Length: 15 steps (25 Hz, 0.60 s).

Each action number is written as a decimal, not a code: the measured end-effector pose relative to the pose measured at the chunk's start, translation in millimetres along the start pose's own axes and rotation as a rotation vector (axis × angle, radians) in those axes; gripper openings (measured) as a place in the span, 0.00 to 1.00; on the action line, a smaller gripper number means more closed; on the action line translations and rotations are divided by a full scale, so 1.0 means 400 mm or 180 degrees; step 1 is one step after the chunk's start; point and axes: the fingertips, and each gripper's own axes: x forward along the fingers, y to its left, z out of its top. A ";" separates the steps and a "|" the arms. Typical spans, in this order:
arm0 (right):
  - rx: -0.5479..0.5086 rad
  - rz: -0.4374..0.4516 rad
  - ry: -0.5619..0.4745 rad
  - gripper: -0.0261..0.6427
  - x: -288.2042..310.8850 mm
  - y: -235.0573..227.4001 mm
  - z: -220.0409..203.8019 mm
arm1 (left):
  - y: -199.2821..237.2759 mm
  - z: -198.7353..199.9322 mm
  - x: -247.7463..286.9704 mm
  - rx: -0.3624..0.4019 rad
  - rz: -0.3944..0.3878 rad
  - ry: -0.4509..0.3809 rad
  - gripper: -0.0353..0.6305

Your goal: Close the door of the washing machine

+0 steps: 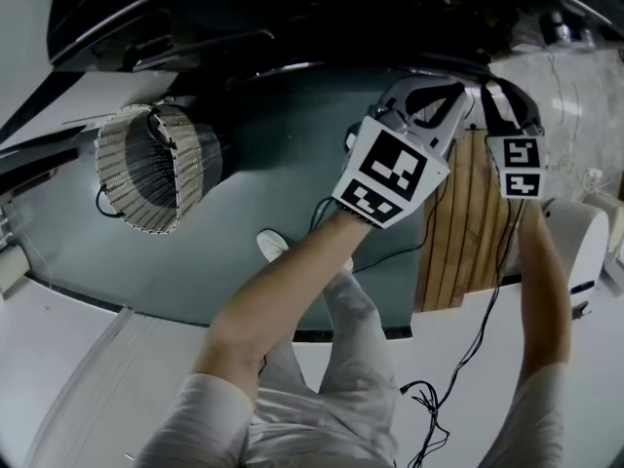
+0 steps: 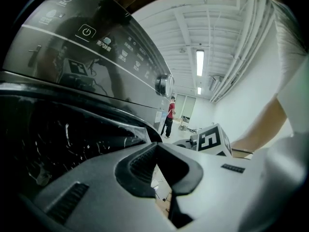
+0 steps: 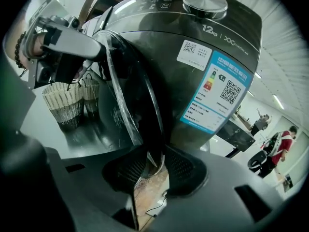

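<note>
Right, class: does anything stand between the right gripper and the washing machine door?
Nothing visible does. The door's edge sits between the right gripper's open jaws. The left gripper, shut, is by the door's upper part, and the wicker basket stands well aside.

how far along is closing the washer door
Done: both grippers are at the door. In hand: its rim stands between the open jaws of the right gripper, unclamped; the shut left gripper is by its outer side. Left: the door stands off the washing machine; swing it shut.

Door edge [image 3: 150, 124] behind right tongs [image 3: 153, 167], label [image 3: 217, 88] print illegible
</note>
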 end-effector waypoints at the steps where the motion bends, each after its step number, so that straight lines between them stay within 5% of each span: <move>1: 0.0014 -0.0007 0.0015 0.21 0.001 0.000 0.000 | 0.000 0.000 0.000 -0.0006 0.0003 -0.0004 0.06; 15: 0.0315 -0.0175 0.0099 0.22 0.023 -0.014 0.006 | -0.011 0.004 -0.020 -0.0039 0.0023 -0.0061 0.06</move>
